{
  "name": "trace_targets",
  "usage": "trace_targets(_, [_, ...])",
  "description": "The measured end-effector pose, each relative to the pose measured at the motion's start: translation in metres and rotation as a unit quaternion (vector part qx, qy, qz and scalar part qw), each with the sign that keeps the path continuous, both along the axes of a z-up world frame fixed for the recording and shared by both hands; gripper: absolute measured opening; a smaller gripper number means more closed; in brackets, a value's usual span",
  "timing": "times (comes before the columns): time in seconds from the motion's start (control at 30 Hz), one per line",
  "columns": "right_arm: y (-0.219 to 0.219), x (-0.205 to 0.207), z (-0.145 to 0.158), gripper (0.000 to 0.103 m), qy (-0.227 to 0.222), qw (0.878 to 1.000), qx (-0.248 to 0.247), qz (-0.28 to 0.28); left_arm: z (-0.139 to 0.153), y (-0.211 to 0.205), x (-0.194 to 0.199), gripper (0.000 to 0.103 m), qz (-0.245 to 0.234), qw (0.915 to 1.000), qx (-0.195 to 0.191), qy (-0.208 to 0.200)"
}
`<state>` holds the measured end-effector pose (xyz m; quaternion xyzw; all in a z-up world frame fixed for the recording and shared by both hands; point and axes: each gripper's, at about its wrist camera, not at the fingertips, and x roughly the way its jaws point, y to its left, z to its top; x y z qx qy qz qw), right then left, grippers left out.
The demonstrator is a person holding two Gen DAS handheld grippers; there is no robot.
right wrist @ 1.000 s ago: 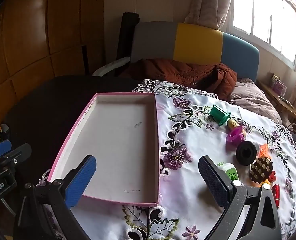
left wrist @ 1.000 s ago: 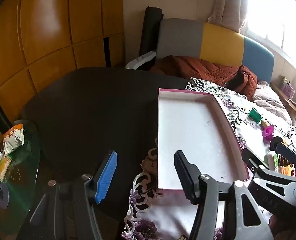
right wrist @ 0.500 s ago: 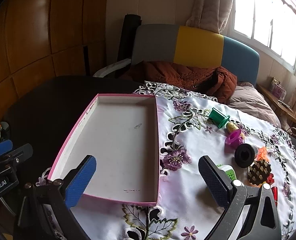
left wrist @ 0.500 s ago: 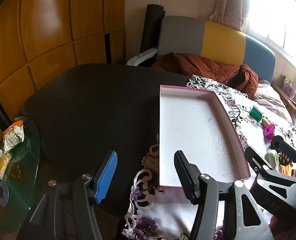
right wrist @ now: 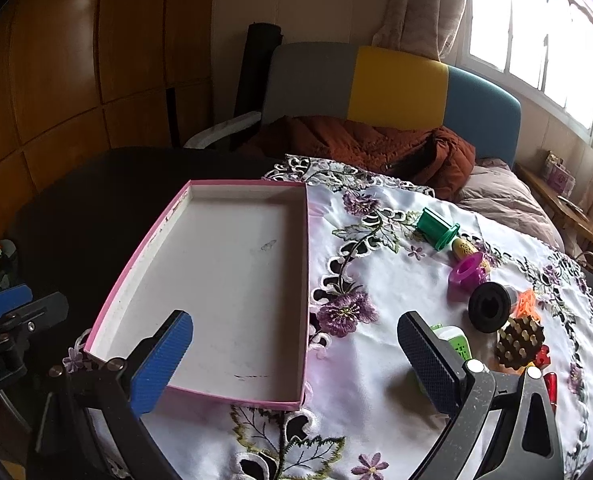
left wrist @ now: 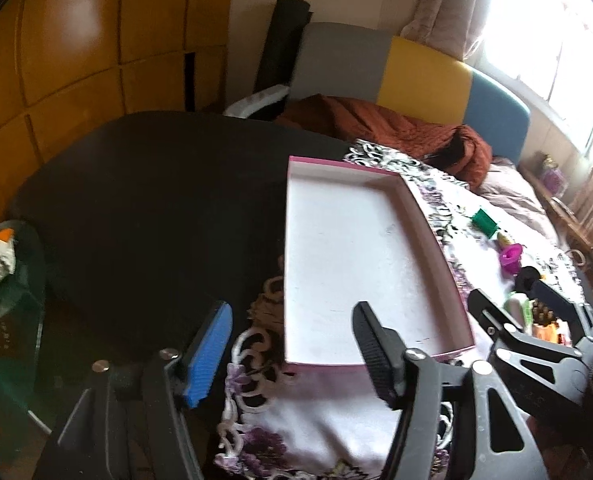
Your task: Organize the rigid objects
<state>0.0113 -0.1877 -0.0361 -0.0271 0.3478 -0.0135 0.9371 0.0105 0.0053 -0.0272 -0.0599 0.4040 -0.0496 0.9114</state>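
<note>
1. I see the rigid objects clustered toward the right edge of the tabletop: a green spool (right wrist: pixel 436 232), a magenta ring piece (right wrist: pixel 465 275), a black cylinder (right wrist: pixel 490 307), a brown peg block (right wrist: pixel 519 340) and a small white-and-green piece (right wrist: pixel 454 340). All look like hard moulded plastic.
2. The pink-rimmed shallow box (right wrist: pixel 306 264), card-like with a white floor, sits near the left edge of the embroidered cloth (right wrist: pixel 360 364) and holds nothing yet.
3. My right gripper (right wrist: pixel 296 364) hangs wide with nothing between its ribbed pads, over the box's near right corner.
4. My left gripper (left wrist: pixel 292 354) is opening, also with nothing between its pads, at the box's near left corner.
5. Risks, as I judge them: the objects sit close together, so a wide grab may knock a neighbour; round pieces could roll; the slippery, lacy cloth may snag or slide; the light box could shift if bumped.
</note>
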Motion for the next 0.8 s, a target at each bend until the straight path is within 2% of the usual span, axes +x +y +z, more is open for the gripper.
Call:
trace_targets(0.13, [-0.005, 0.001, -0.002, 0.103, 0.003, 1.0, 0.005, -0.003, -0.004, -0.001, 0.001, 0.069, -0.006, 0.9997, -0.019, 0.013])
trace_targets(0.3, [-0.002, 0.002, -0.002, 0.103, 0.006, 1.0, 0.001, 0.008, -0.008, -0.003, 0.004, 0.069, -0.007, 0.9996, -0.021, 0.015])
trace_targets(0.43, [-0.008, 0.002, -0.004, 0.103, 0.01, 1.0, 0.006, 0.007, -0.01, 0.001, 0.005, 0.069, -0.022, 0.9985, -0.046, 0.02])
trace_targets(0.53, [-0.019, 0.004, -0.002, 0.103, 0.014, 1.0, 0.009, 0.012, -0.008, -0.003, 0.005, 0.069, -0.04, 0.9978, -0.051, 0.018])
trace_targets(0.67, [-0.055, 0.008, 0.004, 0.103, 0.014, 1.0, 0.027, -0.005, -0.005, -0.012, 0.008, 0.069, -0.067, 0.9961, -0.052, 0.022])
trace_targets(0.8, [-0.112, 0.01, 0.019, 0.103, 0.005, 0.997, 0.051, -0.052, -0.004, -0.025, 0.009, 0.068, -0.098, 0.9934, -0.054, 0.027])
